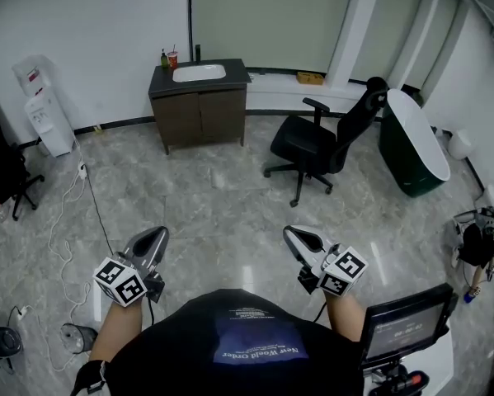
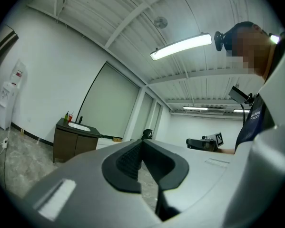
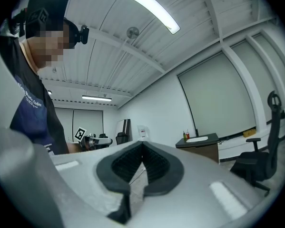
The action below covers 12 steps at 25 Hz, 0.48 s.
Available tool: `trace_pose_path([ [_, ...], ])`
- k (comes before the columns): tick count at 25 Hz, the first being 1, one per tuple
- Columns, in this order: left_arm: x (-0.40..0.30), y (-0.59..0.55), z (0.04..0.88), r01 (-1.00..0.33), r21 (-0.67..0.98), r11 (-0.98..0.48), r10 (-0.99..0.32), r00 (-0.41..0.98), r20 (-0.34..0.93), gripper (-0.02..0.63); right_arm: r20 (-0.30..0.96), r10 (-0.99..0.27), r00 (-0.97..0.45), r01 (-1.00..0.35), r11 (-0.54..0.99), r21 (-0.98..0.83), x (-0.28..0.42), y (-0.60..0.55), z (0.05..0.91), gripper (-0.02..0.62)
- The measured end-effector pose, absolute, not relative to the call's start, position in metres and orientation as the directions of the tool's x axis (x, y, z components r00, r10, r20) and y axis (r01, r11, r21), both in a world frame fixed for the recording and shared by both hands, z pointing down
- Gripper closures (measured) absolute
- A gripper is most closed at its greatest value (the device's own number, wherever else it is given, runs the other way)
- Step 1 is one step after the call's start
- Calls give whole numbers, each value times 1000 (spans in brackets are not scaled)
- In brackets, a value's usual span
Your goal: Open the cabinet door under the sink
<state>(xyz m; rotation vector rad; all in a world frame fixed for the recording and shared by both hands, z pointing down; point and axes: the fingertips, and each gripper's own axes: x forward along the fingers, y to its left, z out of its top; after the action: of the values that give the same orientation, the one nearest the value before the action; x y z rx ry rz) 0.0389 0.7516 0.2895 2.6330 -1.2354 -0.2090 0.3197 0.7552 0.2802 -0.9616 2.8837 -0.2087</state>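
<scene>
The cabinet (image 1: 200, 115) with its white sink (image 1: 199, 73) stands against the far wall, across a wide stretch of grey tiled floor (image 1: 222, 205), well apart from both grippers. Its two brown doors (image 1: 223, 115) look closed, though they are small in the head view. The left gripper (image 1: 153, 236) and right gripper (image 1: 296, 236) are held level in front of the person, side by side and pointing toward the cabinet. Each gripper's own view shows its fingers together at the tips with nothing between them. A small bottle (image 1: 164, 58) and a red cup (image 1: 173, 58) sit at the counter's left end. A black office chair (image 1: 321, 147) stands to the right of the cabinet and a water dispenser (image 1: 49, 110) to its left.
</scene>
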Motion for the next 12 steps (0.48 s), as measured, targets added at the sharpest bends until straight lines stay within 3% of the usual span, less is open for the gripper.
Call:
trace_pose_path([
  [5, 36, 743, 294, -746, 253, -615, -774, 633, -16, 603, -37, -593, -805, -578, 796, -179, 316, 741, 290, 594],
  [12, -23, 706, 307, -761, 298, -576, -800, 600, -15, 603, -15, -577, -817, -568, 807, -162, 258, 698, 297, 594],
])
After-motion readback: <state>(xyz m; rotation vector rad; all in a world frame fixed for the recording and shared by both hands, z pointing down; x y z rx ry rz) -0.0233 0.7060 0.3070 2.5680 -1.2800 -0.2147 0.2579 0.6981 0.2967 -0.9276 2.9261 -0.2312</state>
